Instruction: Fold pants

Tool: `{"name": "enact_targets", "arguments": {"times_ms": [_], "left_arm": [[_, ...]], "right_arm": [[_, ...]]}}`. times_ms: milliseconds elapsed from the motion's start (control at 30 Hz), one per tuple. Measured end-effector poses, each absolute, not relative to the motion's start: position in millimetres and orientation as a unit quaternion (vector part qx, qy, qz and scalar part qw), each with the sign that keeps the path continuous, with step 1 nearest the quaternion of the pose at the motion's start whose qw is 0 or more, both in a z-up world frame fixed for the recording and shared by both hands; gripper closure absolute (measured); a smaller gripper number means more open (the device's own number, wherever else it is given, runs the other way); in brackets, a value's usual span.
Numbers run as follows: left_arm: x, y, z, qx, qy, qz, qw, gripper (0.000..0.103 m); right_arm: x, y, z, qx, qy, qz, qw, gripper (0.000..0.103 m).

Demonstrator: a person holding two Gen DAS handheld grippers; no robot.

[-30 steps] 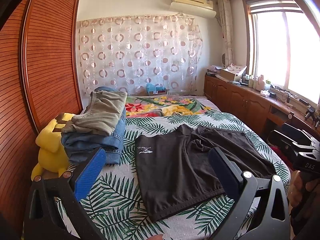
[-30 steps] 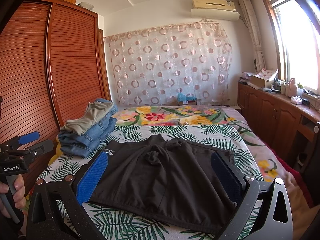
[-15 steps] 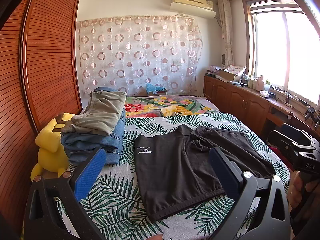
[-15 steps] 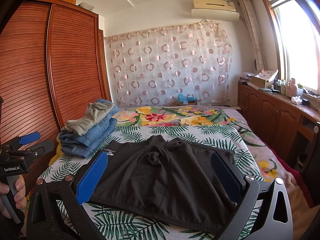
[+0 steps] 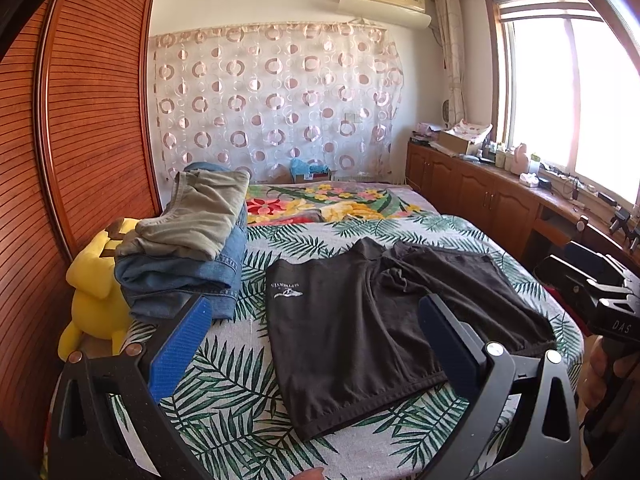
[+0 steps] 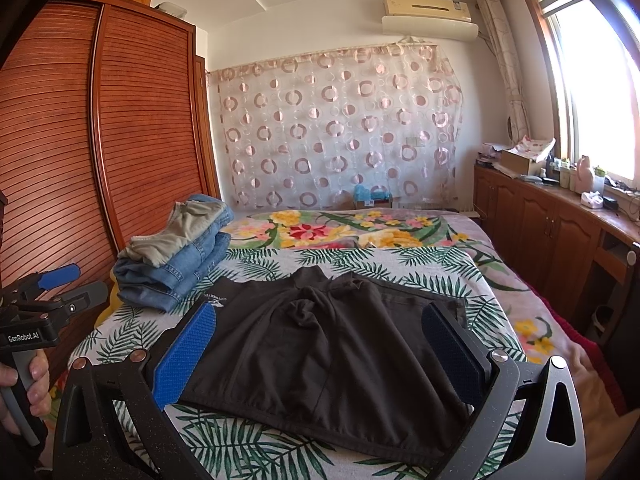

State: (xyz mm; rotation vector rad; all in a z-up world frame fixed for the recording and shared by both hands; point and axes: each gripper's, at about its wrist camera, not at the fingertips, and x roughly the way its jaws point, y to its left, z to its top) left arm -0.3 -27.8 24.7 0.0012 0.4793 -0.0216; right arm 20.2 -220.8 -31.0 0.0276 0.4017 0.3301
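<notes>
On the bed (image 6: pixel 492 276) ahead, black pants (image 6: pixel 332 344) lie flat, waistband toward us, long axis L–R; our right gripper (image 6: pixel 320 352) is nearer, left gripper (image 5: pixel 316 344) off to the side. Both spread wide, empty.

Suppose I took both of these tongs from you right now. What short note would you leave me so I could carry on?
Left tongs: open, holding nothing, above the near left part of the bed.
Right tongs: open, holding nothing, above the black pants.
Black pants: spread flat on the leaf-print bedspread, waistband nearest you, legs pointing to the far end, some bunching at the crotch.
Done: a stack of folded jeans and khaki pants sits on the left side of the bed.
Left: nothing folded on the black pair yet. Probably grip one side and bring it over the other, then fold it shorter.
</notes>
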Motion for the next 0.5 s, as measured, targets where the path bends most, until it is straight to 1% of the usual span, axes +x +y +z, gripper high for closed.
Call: {"name": "enact_targets", "arguments": {"times_ms": [500], "left_arm": [[19.7, -23.3, -17.9, -0.015, 0.288, -0.022, 0.957, 0.0]], "right_arm": [[38.6, -228.3, -42.4, 0.005, 0.236, 0.131, 0.963, 0.0]]}}
